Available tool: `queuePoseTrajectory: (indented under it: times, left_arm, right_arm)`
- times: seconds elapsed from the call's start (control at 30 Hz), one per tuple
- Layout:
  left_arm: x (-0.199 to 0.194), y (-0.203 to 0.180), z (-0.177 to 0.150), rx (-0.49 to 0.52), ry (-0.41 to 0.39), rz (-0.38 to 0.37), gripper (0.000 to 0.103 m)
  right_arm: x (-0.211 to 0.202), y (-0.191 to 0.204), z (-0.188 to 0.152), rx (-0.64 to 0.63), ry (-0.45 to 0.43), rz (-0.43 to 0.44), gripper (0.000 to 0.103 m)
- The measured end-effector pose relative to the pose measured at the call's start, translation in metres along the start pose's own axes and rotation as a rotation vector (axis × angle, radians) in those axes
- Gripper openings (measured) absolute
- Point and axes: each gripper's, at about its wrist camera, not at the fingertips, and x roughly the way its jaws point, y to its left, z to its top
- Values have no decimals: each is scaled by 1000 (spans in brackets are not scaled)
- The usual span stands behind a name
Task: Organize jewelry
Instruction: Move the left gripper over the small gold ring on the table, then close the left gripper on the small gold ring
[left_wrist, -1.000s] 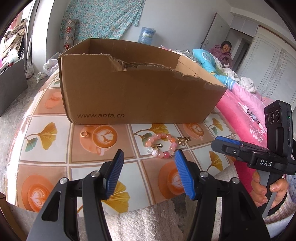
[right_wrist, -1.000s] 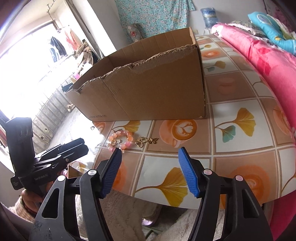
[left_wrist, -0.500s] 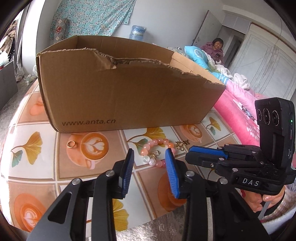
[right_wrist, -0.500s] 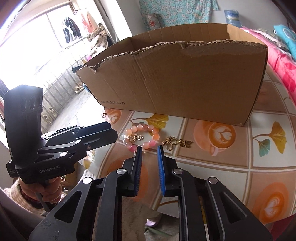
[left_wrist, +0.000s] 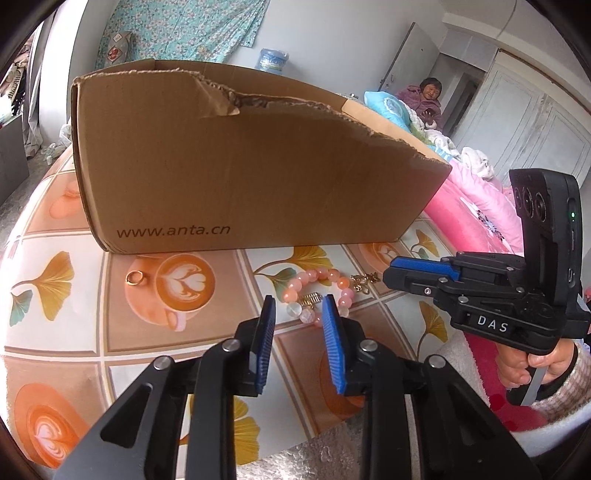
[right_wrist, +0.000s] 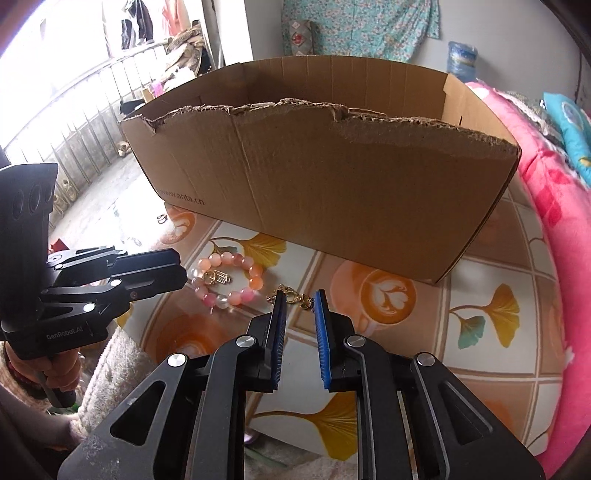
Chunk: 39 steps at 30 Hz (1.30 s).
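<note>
A pink bead bracelet (left_wrist: 306, 277) (right_wrist: 255, 282) with a small gold charm lies on the patterned tabletop (left_wrist: 74, 332) in front of the cardboard box (left_wrist: 240, 166) (right_wrist: 332, 192). A gold ring (left_wrist: 135, 277) lies to its left and a gold pendant (left_wrist: 364, 282) (right_wrist: 291, 295) to its right. My left gripper (left_wrist: 298, 306) hovers over the bracelet's near beads with its jaws closing and a gap left; the pads press on nothing. My right gripper (right_wrist: 300, 299) is just above the pendant, its jaws narrow and opening slightly, gripping nothing.
The box has a torn top edge and fills the middle of the table. A bed with a pink blanket (right_wrist: 546, 206) borders the table on the right. A person (left_wrist: 428, 99) sits at the back. A fleece cover (right_wrist: 110, 369) hangs off the table's near edge.
Both grippers went from wide open to narrow. The right one's gap grew a little in the last half second. Both moved in closer over the jewelry, and the right view has levelled out.
</note>
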Motion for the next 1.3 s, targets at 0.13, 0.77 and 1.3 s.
queuePoseTrajectory:
  times: [0.13,0.77,1.3]
  left_arm:
    - [2,5,-2,-5,6,-5,25]
    - [-21,41,20,10,-60,317,25]
    - [2,44,21,56,45,452,22]
  right_arm:
    - [10,-1,-1,-57,52,-23,15]
    - [18,-14,7,-63,42,12,17]
    - [13,-21,-2,-48,17,29,20]
